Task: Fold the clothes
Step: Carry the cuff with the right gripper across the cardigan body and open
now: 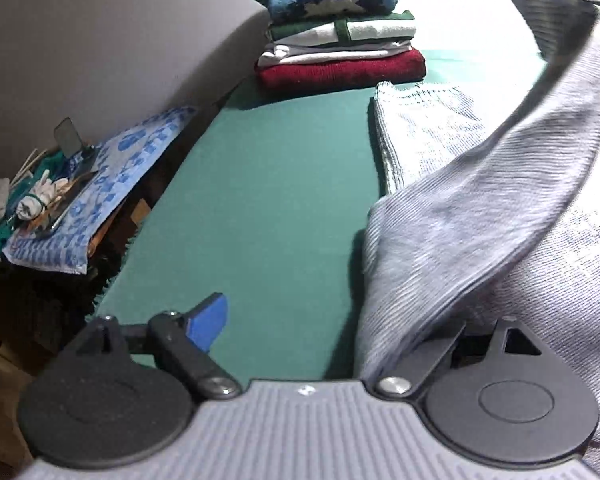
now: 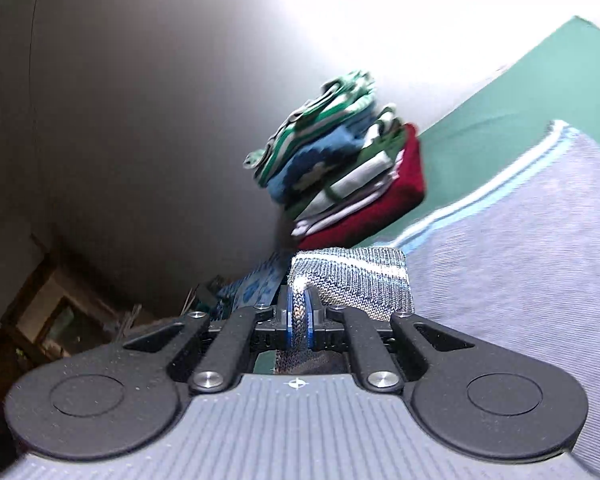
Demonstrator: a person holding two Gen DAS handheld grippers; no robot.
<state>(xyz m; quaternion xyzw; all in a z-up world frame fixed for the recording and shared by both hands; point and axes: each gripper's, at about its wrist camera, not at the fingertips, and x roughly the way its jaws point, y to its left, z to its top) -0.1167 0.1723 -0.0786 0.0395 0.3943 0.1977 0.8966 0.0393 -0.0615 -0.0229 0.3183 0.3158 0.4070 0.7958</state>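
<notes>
My right gripper [image 2: 298, 316] is clamped tight on the ribbed cuff [image 2: 352, 280] of the grey sweater [image 2: 520, 280], both blue pads pinching the knit between them. The cuff is up in the air, and the sleeve [image 1: 540, 152] arcs from it down across the body of the sweater, which lies on the green table [image 1: 268, 208].

My left gripper [image 1: 300, 320] is spread wide: one blue finger [image 1: 208, 320] hangs over bare green cloth, gripping nothing. The other finger is buried under grey fabric, so I can't say whether it touches the sweater or just sits beneath a drape.

Risks from here, as I judge them. My pinch is only on the cuff's edge; a quick swing could pull the knit free and drop the sleeve in a heap. The sleeve looks blurred, so the fabric is loose and may land twisted. If the draped cloth snags my hidden left finger, the body could drag sideways and spoil the fold. The stack of folded clothes [image 1: 336, 28] stands at the far end, near the sweater's hem; a wide sweep might topple it.
</notes>
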